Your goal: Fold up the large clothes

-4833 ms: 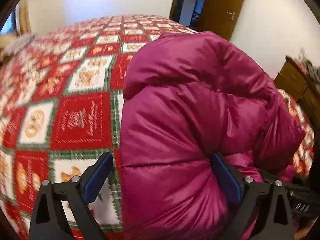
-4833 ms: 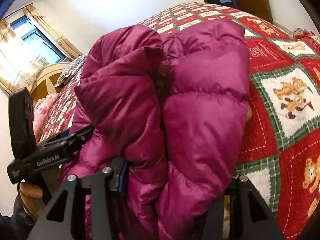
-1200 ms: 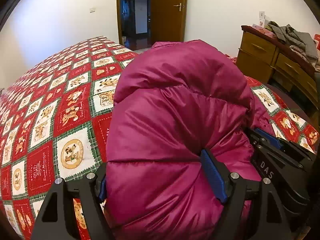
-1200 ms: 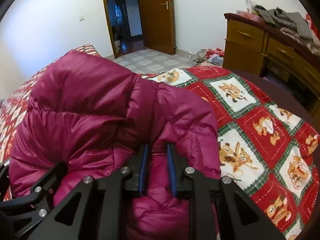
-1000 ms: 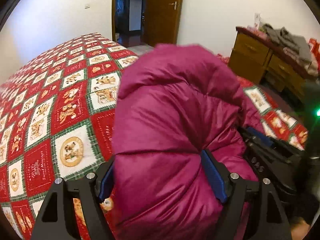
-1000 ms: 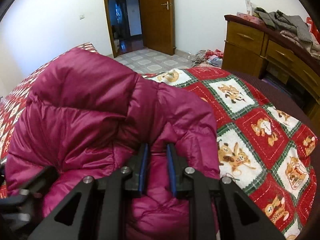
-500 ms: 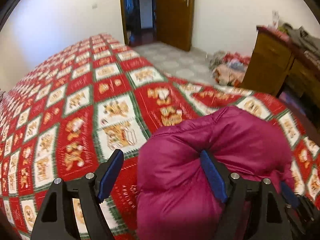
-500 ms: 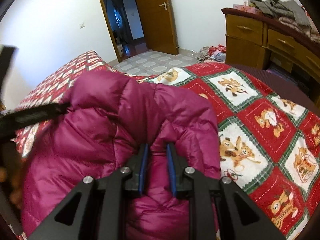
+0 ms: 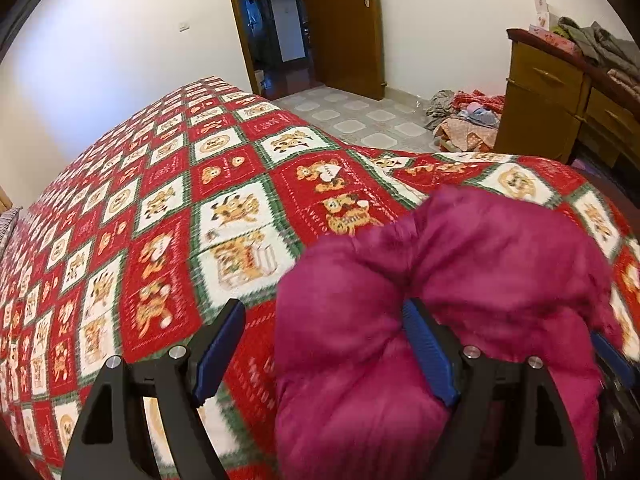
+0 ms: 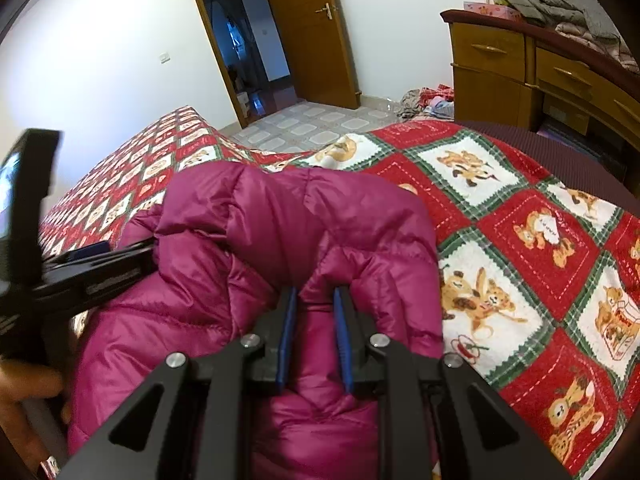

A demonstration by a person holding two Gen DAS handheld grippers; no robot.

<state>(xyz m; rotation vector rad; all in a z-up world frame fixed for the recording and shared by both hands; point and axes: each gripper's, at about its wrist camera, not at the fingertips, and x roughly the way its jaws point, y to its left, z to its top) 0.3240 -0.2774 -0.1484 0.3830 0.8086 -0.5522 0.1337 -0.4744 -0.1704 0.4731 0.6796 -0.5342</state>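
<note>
A person works a magenta puffer jacket (image 10: 256,248) on a bed, a gripper in each hand. At the bottom centre of the right wrist view, the right gripper (image 10: 314,300) has its blue-padded fingers drawn close together, pinching a narrow ridge of the jacket's quilted fabric between them. At the bottom of the left wrist view, the left gripper (image 9: 324,320) stands with its fingers wide apart: the right-hand finger presses into a fold of the jacket (image 9: 440,304), while the left-hand finger hangs free above the bedspread, touching no fabric. In the right wrist view the left gripper (image 10: 100,268) enters from the left edge of the frame, its tip against the jacket's side, with the person's bare hand (image 10: 28,396) at lower left. The jacket lies bunched in a rounded heap near the corner of the red, white and green teddy-bear quilt (image 9: 168,208). Beyond the bed, in the upper half of both frames: a tiled floor (image 9: 352,120), a pile of clothes (image 9: 468,116) on it, a wooden dresser (image 10: 520,68) at right, and an open brown door (image 9: 340,20)
</note>
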